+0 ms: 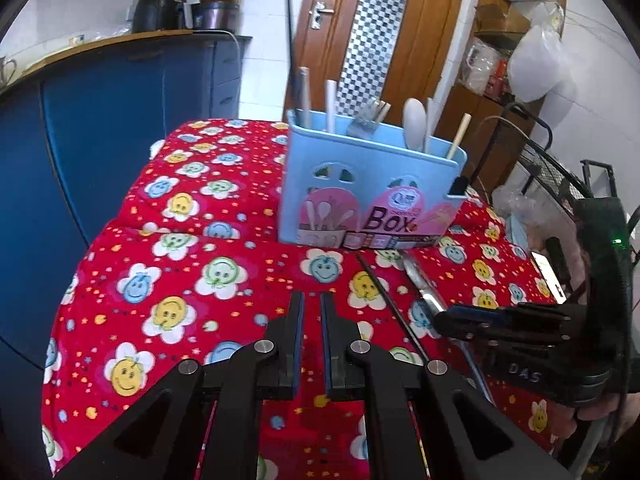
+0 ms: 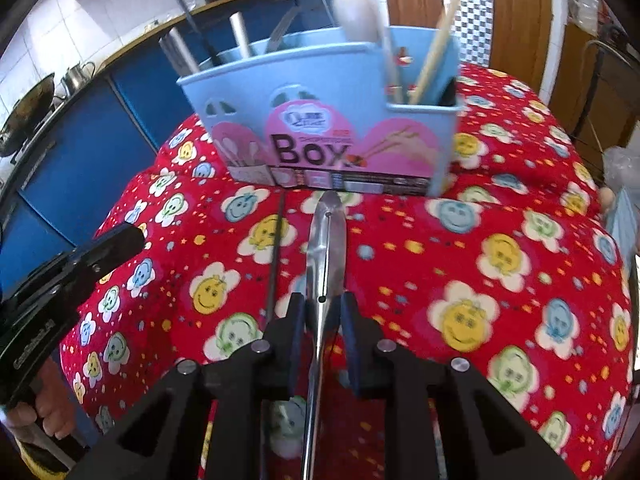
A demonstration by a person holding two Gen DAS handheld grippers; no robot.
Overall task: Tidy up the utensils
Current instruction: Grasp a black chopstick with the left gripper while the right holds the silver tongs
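Note:
A light blue utensil box [image 1: 304, 168] [image 2: 248, 92] stands on the red smiley cloth [image 1: 180, 280], holding a white spoon [image 1: 414, 120], chopsticks and metal cutlery. In front of it lie a steel knife [image 2: 326, 240] [image 1: 418, 280] and a thin black stick [image 2: 276, 248] [image 1: 384, 292], both pointing at the box. My right gripper [image 2: 322, 300] [image 1: 440, 320] is shut on the knife's blade, pads on both sides. Whether the knife is lifted off the cloth I cannot tell. My left gripper [image 1: 312, 296] [image 2: 136, 236] hovers left of the stick, shut and holding nothing.
Blue cabinets [image 1: 100, 140] run along the left, with a wooden door [image 1: 384, 40] behind the box. A black wire rack [image 1: 560, 184] and a lit phone [image 1: 548, 276] stand at the table's right edge. The cloth drops off at the left edge.

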